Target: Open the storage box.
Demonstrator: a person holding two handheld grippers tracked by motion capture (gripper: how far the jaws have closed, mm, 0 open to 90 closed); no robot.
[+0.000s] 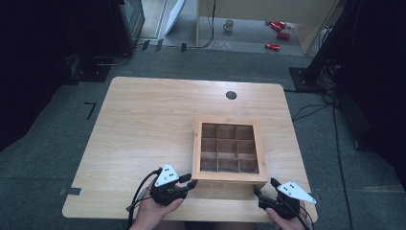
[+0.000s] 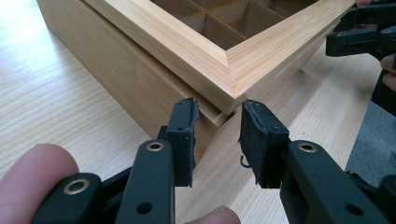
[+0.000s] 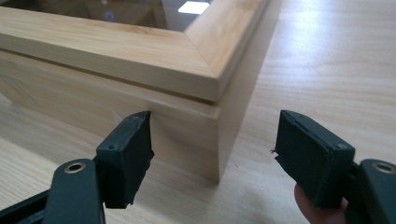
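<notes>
A pale wooden box [image 1: 229, 179] with a framed window lid and a grid of compartments stands on the right half of the table [image 1: 143, 124]. My left gripper [image 1: 190, 181] is at the box's near left corner. In the left gripper view its jaws [image 2: 217, 130] straddle that corner of the box [image 2: 140, 79], with the pads [image 2: 184, 135] against the wood below the lid's edge. My right gripper [image 1: 264, 187] is at the near right corner. There it [image 3: 215, 149] stands open, the box corner [image 3: 187, 126] between its fingers, and the right-hand pad [image 3: 308, 154] is well off the wood.
A dark round grommet [image 1: 231, 95] sits near the table's far edge. Both hands rest close to the table's front edge. Beyond the table, a mug [image 1: 229, 25] and red cans [image 1: 277, 29] lie on the floor. Black stands and cables flank the table.
</notes>
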